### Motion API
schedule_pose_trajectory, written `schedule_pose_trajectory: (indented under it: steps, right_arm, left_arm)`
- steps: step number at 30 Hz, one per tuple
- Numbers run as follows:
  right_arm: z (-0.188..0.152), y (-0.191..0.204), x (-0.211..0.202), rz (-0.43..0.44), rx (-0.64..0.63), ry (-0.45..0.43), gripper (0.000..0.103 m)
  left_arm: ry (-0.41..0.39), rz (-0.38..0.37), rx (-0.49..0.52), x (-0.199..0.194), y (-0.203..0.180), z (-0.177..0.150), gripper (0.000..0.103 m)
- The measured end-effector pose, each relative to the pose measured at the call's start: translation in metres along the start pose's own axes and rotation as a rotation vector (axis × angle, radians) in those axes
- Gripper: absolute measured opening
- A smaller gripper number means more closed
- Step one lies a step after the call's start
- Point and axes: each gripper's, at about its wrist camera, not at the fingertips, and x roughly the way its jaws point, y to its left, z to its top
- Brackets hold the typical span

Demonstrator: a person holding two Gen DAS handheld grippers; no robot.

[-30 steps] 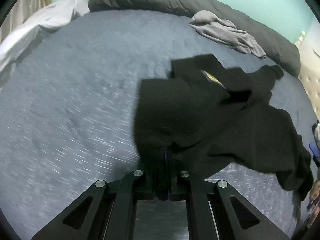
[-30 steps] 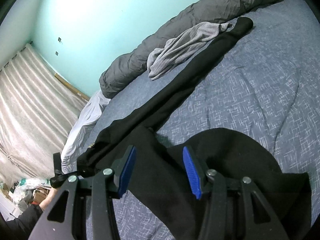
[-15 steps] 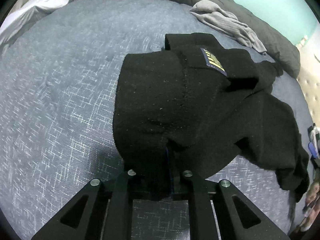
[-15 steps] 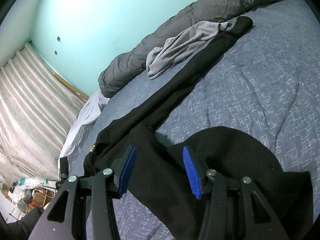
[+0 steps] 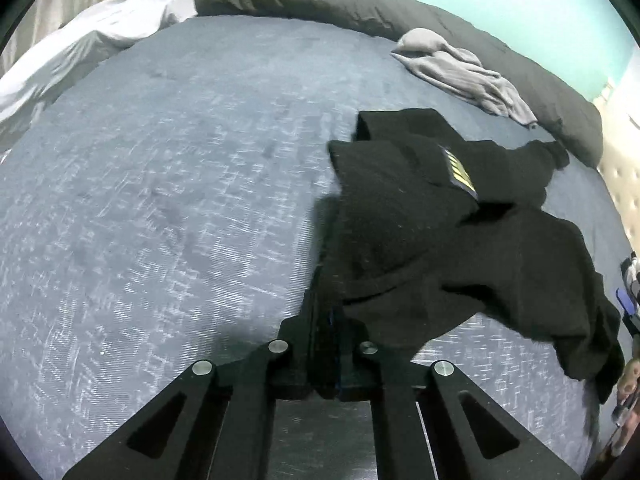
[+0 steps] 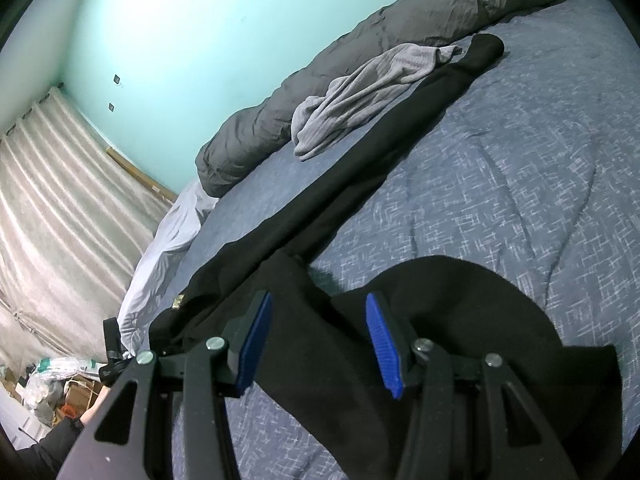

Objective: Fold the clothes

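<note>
Left gripper (image 5: 326,356): jaws pressed together, an edge of the black knit long-sleeved garment (image 5: 448,248) pinched between them, cloth lifted and draped off to the right. Right gripper (image 6: 318,344): blue-padded jaws held half spread, black fabric lying under and between them but nothing clamped.

The garment is spread on the blue-grey patterned bedspread (image 5: 160,208). One long sleeve (image 6: 376,152) is stretched straight toward the far end of the bed, cuff just beside the crumpled light grey garment (image 6: 360,92). The yellow-striped label (image 5: 460,170) is turned face up near the neck.

Judged step: a side or sleeve is being carried over the body for a fold. For a clean result, the pinch should be kept tight until the edge is laid flat, the cloth drawn taut and level, not dragged. The slack body would best be pinned by the right gripper so it is not pulled along.

Farther back: rolled dark grey duvet (image 5: 400,8) along the turquoise wall (image 6: 200,40), pale curtain (image 6: 52,200) at the side.
</note>
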Motion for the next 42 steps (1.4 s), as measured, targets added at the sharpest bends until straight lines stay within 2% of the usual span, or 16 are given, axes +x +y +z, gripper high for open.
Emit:
schedule_pose_trajectory:
  steps: [7,11,13,18,23,26,28,32,34,39,42]
  right_arm:
    - [0.009,-0.013,-0.006,-0.019,0.024,-0.014,0.050]
    - [0.018,-0.027,-0.013,-0.035,0.052,-0.020,0.050]
    - [0.021,-0.035,-0.014,-0.067,0.063,0.008,0.056]
    - [0.023,-0.051,-0.030,-0.117,0.111,0.056,0.058]
    - [0.015,-0.066,-0.065,-0.215,0.089,0.107,0.058]
    - [0.008,-0.073,-0.084,-0.260,0.071,0.129,0.058]
    - [0.003,-0.076,-0.095,-0.285,0.056,0.147,0.058]
    - [-0.004,-0.082,-0.108,-0.320,0.067,0.180,0.059]
    - [-0.006,-0.087,-0.113,-0.326,0.097,0.185,0.063]
    - [-0.018,-0.101,-0.116,-0.327,0.167,0.217,0.065]
    - [-0.029,-0.109,-0.111,-0.309,0.203,0.250,0.065]
  left_arm:
    - [-0.034,0.037,-0.025,-0.004,0.015,0.016,0.005]
    - [0.017,0.065,-0.011,0.016,0.010,0.015,0.006]
    - [0.040,0.064,-0.016,0.020,0.005,0.012,0.007]
    - [-0.007,-0.008,-0.088,-0.003,0.011,0.007,0.012]
    - [-0.043,-0.064,-0.087,-0.029,0.002,-0.002,0.012]
    - [-0.053,-0.075,-0.126,-0.045,0.007,-0.014,0.010]
    - [-0.064,-0.064,-0.099,-0.054,0.006,-0.018,0.010]
    - [-0.097,-0.060,-0.057,-0.069,-0.009,-0.026,0.010]
    - [-0.115,-0.072,-0.052,-0.075,-0.018,-0.034,0.010]
    - [-0.157,-0.117,-0.026,-0.073,-0.061,-0.051,0.010]
    - [-0.154,-0.151,-0.013,-0.064,-0.088,-0.065,0.010]
